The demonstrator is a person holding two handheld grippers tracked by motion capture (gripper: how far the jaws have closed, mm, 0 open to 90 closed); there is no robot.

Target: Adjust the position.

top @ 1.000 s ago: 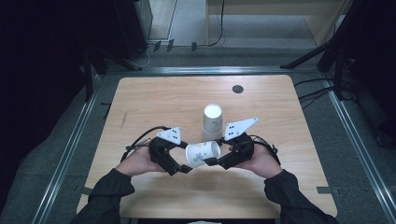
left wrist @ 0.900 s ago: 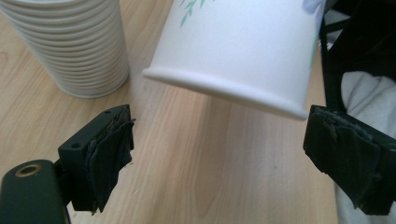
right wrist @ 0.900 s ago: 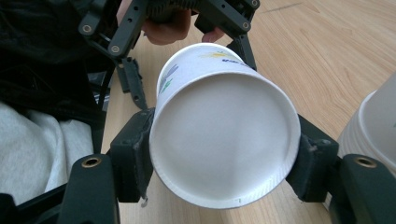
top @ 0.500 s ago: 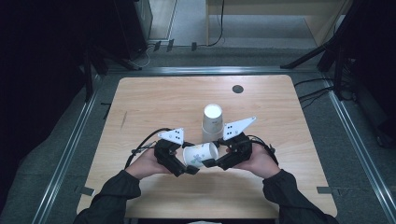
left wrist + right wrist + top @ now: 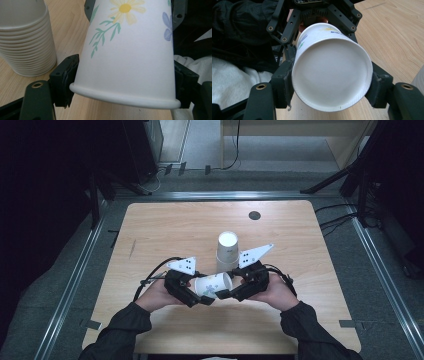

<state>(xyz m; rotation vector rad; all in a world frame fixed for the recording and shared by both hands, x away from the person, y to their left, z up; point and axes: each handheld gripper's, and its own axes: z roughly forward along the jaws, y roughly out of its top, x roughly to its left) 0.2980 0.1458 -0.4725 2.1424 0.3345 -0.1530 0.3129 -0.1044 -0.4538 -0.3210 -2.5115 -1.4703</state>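
Observation:
A white paper cup [image 5: 214,285] printed with flowers lies on its side, held between both grippers just above the wooden table [image 5: 165,235]. My left gripper [image 5: 198,296] has just been closing its jaws, and in the left gripper view the pads [image 5: 65,75] press on the cup [image 5: 130,50] near its rolled rim. My right gripper [image 5: 229,293] is shut on the cup's base end; the right gripper view looks at the recessed bottom [image 5: 332,75] between its pads [image 5: 284,80]. A stack of upturned white cups [image 5: 227,251] stands just behind.
The stack of cups [image 5: 27,37] stands close to the left gripper's jaw. A small black round cap [image 5: 254,215] sits in the table's far right part. Metal rails [image 5: 75,280] run along the floor beside the table. Sleeves and hands rest at the near edge.
The left gripper's wide-open jaws have closed onto the rim end of the cup. The right gripper still grips the base end, and the cup has hardly shifted.

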